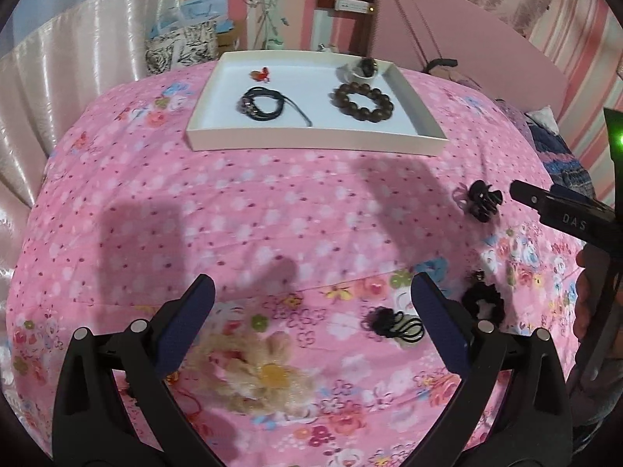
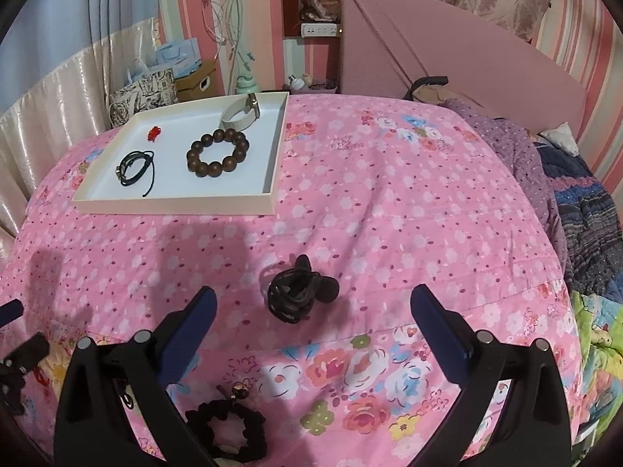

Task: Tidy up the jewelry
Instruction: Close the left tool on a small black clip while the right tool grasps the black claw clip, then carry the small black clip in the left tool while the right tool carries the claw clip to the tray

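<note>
Right hand-held gripper (image 2: 311,303) agape above hair claw (image 2: 300,294)

Indoor light is coming from above/behind, fairly bright and even. Gripper shadows are falling forward on the pink bedspread (image 1: 272,214) in both views. Fisheye is bending the edges hard, w/ black vignette in the corners. The satin curtain (image 1: 78,89) is glaring slightly. Near-field is blurring: the fluffy flower clip (image 1: 264,373) is looking soft. A green lens flare is glowing at the left view's right edge.

Bead bracelet (image 2: 218,153) in tray (image 2: 175,199)
</note>
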Tool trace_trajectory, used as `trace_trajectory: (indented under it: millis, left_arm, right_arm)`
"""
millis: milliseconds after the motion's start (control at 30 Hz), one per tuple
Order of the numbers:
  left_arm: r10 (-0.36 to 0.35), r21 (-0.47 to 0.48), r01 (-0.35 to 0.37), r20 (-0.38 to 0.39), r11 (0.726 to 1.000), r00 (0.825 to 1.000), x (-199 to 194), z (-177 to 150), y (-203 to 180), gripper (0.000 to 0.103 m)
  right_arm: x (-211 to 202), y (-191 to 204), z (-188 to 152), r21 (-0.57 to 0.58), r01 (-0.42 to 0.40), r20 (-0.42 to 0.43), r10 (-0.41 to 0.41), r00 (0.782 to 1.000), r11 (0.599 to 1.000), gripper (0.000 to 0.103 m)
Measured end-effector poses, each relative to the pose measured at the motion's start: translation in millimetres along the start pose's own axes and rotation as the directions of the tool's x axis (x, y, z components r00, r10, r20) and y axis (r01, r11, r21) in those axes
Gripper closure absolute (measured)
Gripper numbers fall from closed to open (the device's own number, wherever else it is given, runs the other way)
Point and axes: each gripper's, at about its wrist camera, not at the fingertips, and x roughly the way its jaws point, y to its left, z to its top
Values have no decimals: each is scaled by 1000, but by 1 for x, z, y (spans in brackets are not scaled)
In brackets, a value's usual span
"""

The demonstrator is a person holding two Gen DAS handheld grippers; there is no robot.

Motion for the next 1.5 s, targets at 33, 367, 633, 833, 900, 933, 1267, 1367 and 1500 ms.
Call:
trace_trajectory:
  millis: [33, 367, 633, 833, 900, 933, 1267, 1367, 1500]
  left_arm:
    - [-5, 4, 5, -5, 1000, 1000, 1, 0, -3, 5]
    - [-74, 50, 83, -170, 995, 983, 30, -13, -30, 27]
    - [-54, 76, 77, -271, 994, 961, 58, -23, -49, 45]
    - [-86, 44, 103, -298, 994, 951, 66, -24, -47, 58]
    - [-95, 42, 112, -300, 993, 949, 66, -22, -47, 63]
    - [-98, 42, 116, -302, 992, 948, 66, -22, -48, 64]
    - [-111, 61, 136, -305, 989, 946, 65, -21, -49, 75]
    - [-105, 78, 134, -304, 988, 947, 64, -22, -51, 76]
    - [-102, 87, 134, -301, 987, 948, 62, -22, -49, 84]
  right_arm:
    - [2, 0, 1, -3, 2, -8, -2, 1000, 1000, 3]
    - [37, 3, 6, -22, -3, -167, -1, 986, 1000, 16]
    - [58, 5, 8, -7, -8, -230, 6, 973, 1000, 34]
    - [66, 8, 9, -11, -7, -244, 4, 970, 1000, 41]
    - [69, 8, 9, -8, -7, -248, 5, 969, 1000, 43]
    - [70, 8, 9, -5, -9, -250, 7, 968, 1000, 44]
    - [75, 7, 11, 1, -11, -243, 11, 970, 1000, 46]
    - [75, 8, 12, -3, -11, -239, 10, 971, 1000, 47]
    - [75, 7, 11, 1, -14, -232, 14, 973, 1000, 47]
